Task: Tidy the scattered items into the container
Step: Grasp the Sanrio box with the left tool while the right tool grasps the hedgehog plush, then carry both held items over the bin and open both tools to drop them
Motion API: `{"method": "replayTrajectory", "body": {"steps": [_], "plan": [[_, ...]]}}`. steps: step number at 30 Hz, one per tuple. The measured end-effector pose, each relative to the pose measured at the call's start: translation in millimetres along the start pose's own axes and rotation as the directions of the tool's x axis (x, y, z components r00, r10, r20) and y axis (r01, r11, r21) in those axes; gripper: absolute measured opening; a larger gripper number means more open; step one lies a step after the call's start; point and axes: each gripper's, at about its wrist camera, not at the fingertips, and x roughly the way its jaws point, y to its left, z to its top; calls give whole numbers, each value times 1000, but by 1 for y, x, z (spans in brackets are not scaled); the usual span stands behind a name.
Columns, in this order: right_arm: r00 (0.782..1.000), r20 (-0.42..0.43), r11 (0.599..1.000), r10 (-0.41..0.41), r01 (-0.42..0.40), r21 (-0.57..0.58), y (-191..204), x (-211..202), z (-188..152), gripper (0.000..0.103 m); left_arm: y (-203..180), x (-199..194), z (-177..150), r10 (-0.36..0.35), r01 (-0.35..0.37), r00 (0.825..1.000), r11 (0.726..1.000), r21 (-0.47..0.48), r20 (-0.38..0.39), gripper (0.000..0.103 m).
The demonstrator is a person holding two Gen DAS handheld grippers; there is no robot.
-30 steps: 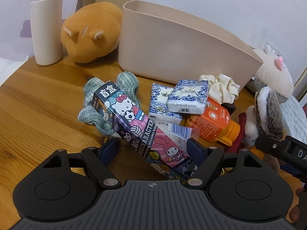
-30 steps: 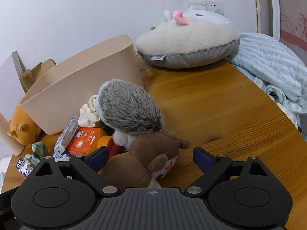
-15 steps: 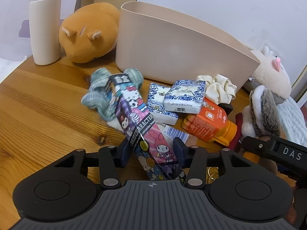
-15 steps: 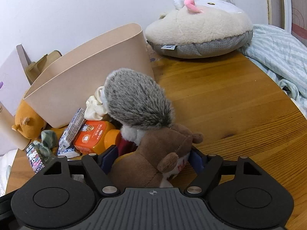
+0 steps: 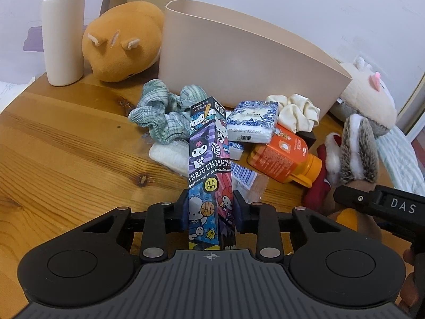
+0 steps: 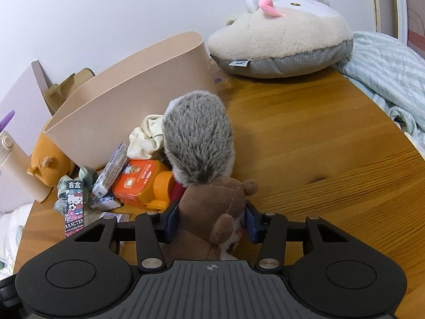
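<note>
Left tool (image 5: 211, 214) clamps pen box (image 5: 208, 164); right tool (image 6: 211, 219) clamps squirrel plush (image 6: 204, 186) (bare tabletop (image 6: 318, 159) rightward).

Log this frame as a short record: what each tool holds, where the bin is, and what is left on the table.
left tool: shut on pen box, held upright
right tool: shut on squirrel plush
bin: behind the pile, inside not visible
loose items: green scrunchie, tissue packs, cream scrunchie, orange bottle
table: wooden
</note>
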Motion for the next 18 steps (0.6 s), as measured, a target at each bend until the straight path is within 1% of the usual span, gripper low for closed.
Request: {"method": "replayTrajectory", "body": {"steps": [7,12,18], "plan": [[1000,15,1000,18,-19,11,-1,-9,-5,46,3,-18,0,11,-11,999,1000,-1,39,32],[998,55,1000,24,-24,-1,2,-24,-5,46,1,-28,2,6,-6,998,1000,4,63,32],[994,106,999,35,-32,-26,7,-45,3,46,-1,-42,9,-1,-1,995,1000,20,98,32]]}}
